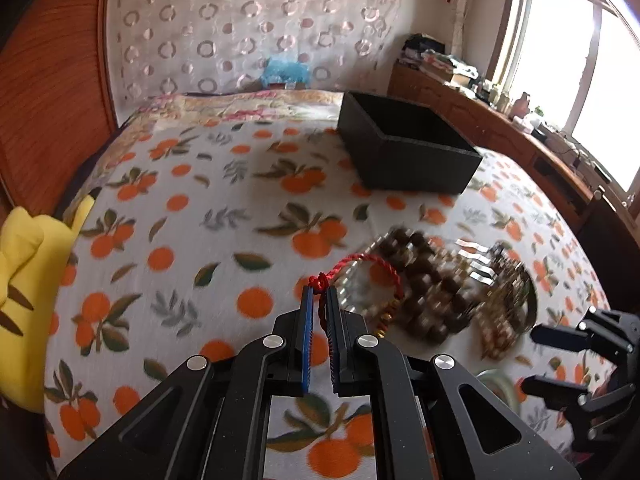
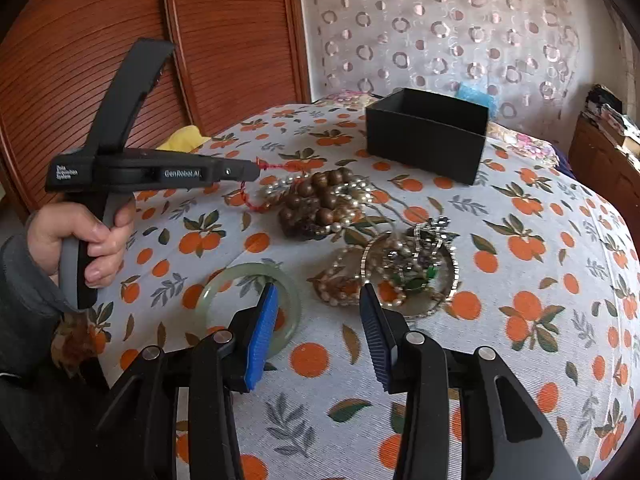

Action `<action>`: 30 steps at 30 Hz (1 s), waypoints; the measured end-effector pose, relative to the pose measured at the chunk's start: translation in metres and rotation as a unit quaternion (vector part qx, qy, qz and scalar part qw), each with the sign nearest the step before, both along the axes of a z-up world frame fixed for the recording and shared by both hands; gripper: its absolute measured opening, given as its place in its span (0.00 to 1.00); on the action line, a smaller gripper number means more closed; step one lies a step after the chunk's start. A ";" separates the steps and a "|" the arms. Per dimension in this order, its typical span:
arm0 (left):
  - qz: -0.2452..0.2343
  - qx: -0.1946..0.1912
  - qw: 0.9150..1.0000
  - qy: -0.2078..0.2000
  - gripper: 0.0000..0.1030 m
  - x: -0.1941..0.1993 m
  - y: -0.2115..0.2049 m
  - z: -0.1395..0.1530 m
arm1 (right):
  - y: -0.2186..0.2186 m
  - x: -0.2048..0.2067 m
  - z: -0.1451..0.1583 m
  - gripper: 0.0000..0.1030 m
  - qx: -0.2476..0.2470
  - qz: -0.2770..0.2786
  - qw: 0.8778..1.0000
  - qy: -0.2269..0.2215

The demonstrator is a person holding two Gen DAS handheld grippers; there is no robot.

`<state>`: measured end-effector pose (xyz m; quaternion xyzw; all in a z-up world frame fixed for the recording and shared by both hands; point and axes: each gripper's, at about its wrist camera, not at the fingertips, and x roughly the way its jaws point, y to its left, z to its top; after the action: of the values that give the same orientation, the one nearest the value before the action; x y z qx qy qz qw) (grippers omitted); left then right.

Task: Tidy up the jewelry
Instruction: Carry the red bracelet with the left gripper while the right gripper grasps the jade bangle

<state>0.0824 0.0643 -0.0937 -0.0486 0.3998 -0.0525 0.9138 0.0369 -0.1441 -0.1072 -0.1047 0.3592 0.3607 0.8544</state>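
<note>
Two tools are working over a bed covered in a white blanket printed with oranges and leaves. The left tool is pinching a red braided cord bracelet between its nearly closed blue pads, right at the knot; the cord is looping away toward the jewelry pile and ending in small gold beads, and whether its far end is resting on the bed is hard to tell. In the right wrist view, the person's left hand is gripping that tool's handle. The right tool is sitting wide open and holding nothing, its fingers hovering near a pale green jade bangle lying flat on the blanket. Just beyond it, a tangle of pearl strands and a dark brown wooden bead bracelet is lying in a heap, beside a round silver-rimmed dish filled with mixed metal and green pieces. An open black rectangular box is standing farther back, well apart from the pile.
</note>
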 end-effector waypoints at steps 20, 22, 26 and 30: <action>-0.003 -0.008 0.997 -0.071 0.04 -0.052 -0.005 0.030 | 0.025 0.000 -0.014 0.08 -0.057 0.027 0.998 0.005; -0.006 -0.008 0.997 -0.077 0.04 -0.053 -0.007 0.034 | 0.025 0.000 -0.013 0.08 -0.056 0.029 0.998 0.003; -0.012 -0.006 0.996 -0.088 0.04 -0.053 -0.013 0.040 | 0.018 -0.002 0.000 0.08 -0.035 0.026 0.999 -0.017; -0.019 0.000 0.995 -0.098 0.04 -0.048 -0.019 0.047 | 0.009 0.005 0.016 0.08 -0.018 0.014 0.999 -0.040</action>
<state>0.0348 0.0448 -0.0469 -0.0357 0.3088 -0.0739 0.9476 0.0417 -0.1347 -0.0909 -0.1389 0.3299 0.3613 0.8610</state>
